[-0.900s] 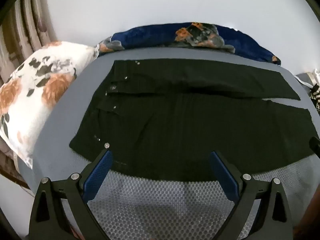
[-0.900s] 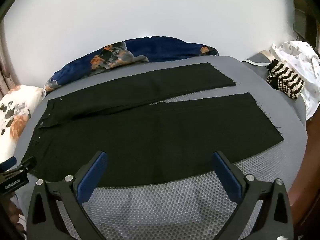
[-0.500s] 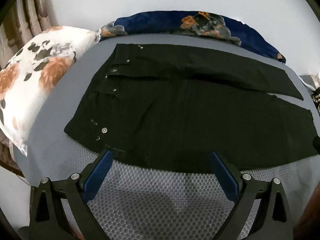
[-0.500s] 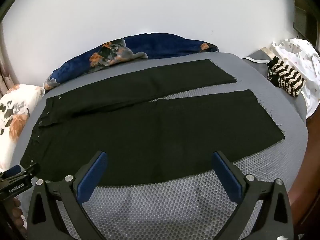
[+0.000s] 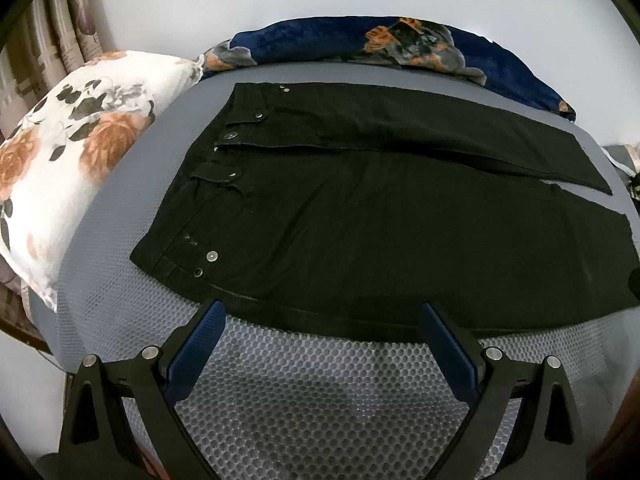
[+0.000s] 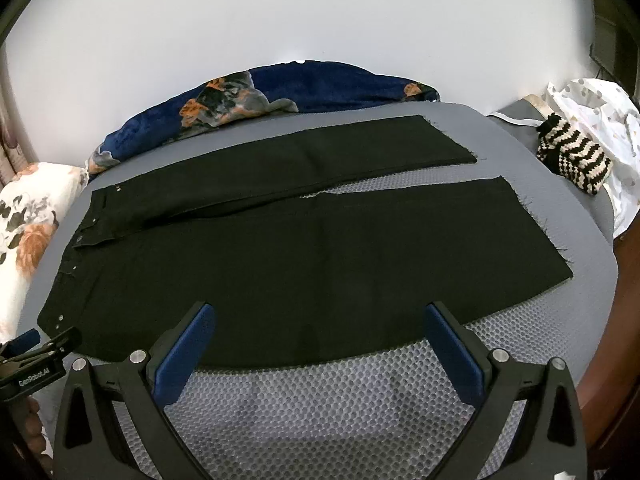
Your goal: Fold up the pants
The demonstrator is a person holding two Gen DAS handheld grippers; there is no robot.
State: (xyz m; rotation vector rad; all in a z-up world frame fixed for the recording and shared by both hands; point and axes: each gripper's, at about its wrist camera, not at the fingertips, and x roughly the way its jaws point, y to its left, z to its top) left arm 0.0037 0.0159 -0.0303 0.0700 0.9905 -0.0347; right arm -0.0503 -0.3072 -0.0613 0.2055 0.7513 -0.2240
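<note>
Black pants [image 5: 360, 220] lie flat and spread on a grey mesh-covered bed [image 5: 312, 392], waistband to the left, both legs running right. In the right wrist view the pants [image 6: 300, 264] show both legs apart, with the hems at the right. My left gripper [image 5: 320, 316] is open and empty, hovering over the pants' near edge by the waist end. My right gripper [image 6: 320, 316] is open and empty, over the near edge of the near leg. The left gripper also shows at the left edge of the right wrist view [image 6: 36, 356].
A white floral pillow [image 5: 68, 184] lies left of the waistband. A dark blue floral blanket [image 5: 392, 44] runs along the wall behind. A black-and-white knitted item [image 6: 572, 160] and white cloth [image 6: 600, 120] sit at the right. Curtains [image 5: 44, 40] hang far left.
My left gripper has pulled back and up from the pants' near edge, so more of the waistband and mesh shows. My right gripper has drawn back slightly. The pants have not moved.
</note>
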